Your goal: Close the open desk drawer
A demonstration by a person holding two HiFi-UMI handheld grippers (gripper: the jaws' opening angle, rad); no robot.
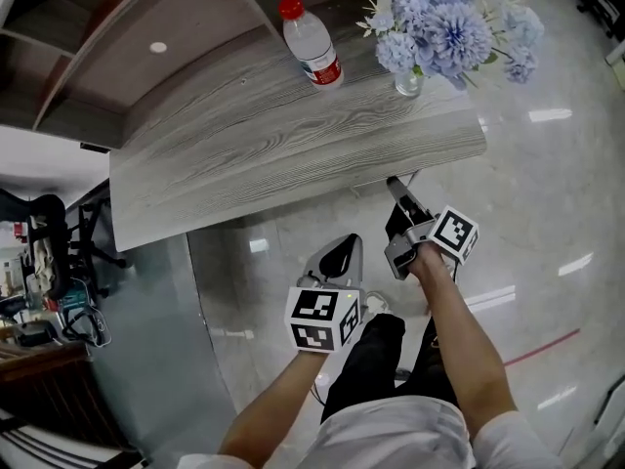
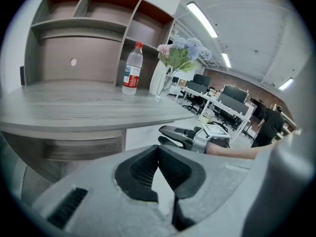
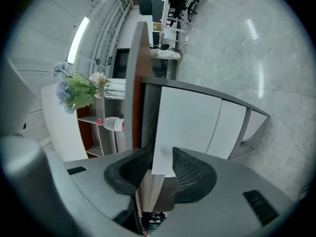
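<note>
With my right gripper point(image 3: 161, 154) half-open at the white drawer front point(image 3: 185, 122) under the desk point(image 1: 244, 154) (left gripper point(image 2: 158, 148) shut, empty), I feared an off-centre push would skew and jam it.

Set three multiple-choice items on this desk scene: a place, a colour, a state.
1. Where does the water bottle stand?
A. on the floor
B. on the desk top near the flower vase
C. inside a shelf compartment

2. What colour is the bottle's cap?
A. blue
B. red
C. green

3. How do the jaws of the left gripper stand?
A. wide apart
B. clamped on the bottle
C. together, nothing between them

1 B: it stands upright on the grey top.
2 B: the head view shows red.
3 C: the left gripper view shows them touching at the tips.
</note>
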